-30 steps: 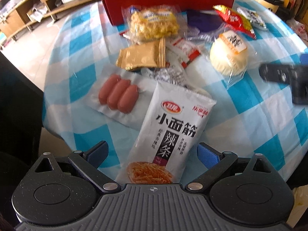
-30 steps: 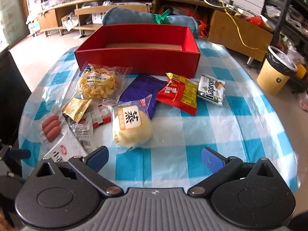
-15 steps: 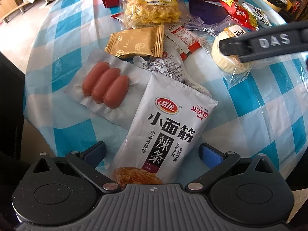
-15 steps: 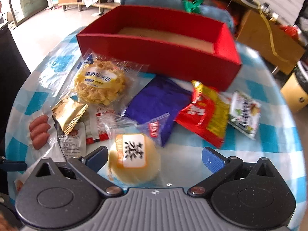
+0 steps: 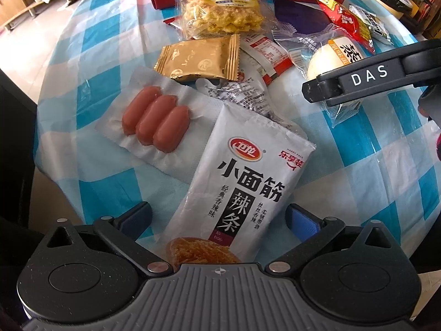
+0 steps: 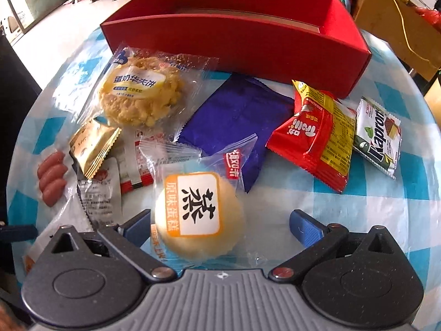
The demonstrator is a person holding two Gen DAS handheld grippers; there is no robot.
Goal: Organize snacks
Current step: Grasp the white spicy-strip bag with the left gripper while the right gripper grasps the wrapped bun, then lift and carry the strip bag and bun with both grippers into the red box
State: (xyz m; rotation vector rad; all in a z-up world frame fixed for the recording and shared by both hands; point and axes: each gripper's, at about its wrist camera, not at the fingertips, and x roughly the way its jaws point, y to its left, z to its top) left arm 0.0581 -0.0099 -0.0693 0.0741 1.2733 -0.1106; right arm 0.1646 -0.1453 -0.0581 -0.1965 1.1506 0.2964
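At the left edge of the bench (image 6: 386, 220), which wears a blue-and-white checked cloth, a vacuum pack of three sausages (image 5: 157, 122) lies flat; just right of it a white spicy-strip pouch (image 5: 242, 187) slants toward the camera, its lower end between the spread fingers of the left claw (image 5: 220, 218), which stands wide and grips nothing; beyond the sausages a gold foil packet (image 5: 199, 59) rests on a red-and-white sachet (image 5: 266, 55), and farther back a clear-wrapped waffle cake (image 6: 142, 98) sits just before the red box (image 6: 248, 41), whose inside looks bare; in the middle a purple packet (image 6: 234, 118) lies partly under the wrapper of a round steamed cake (image 6: 199, 215); the right claw (image 6: 220, 224) is wide too, its left pad close beside that cake and its right pad clear of it, holding nothing; to the right a red-and-yellow snack bag (image 6: 317, 140) overlaps the purple packet's edge, and a white-and-green wafer pack (image 6: 379, 135) lies just beside it at the far right.
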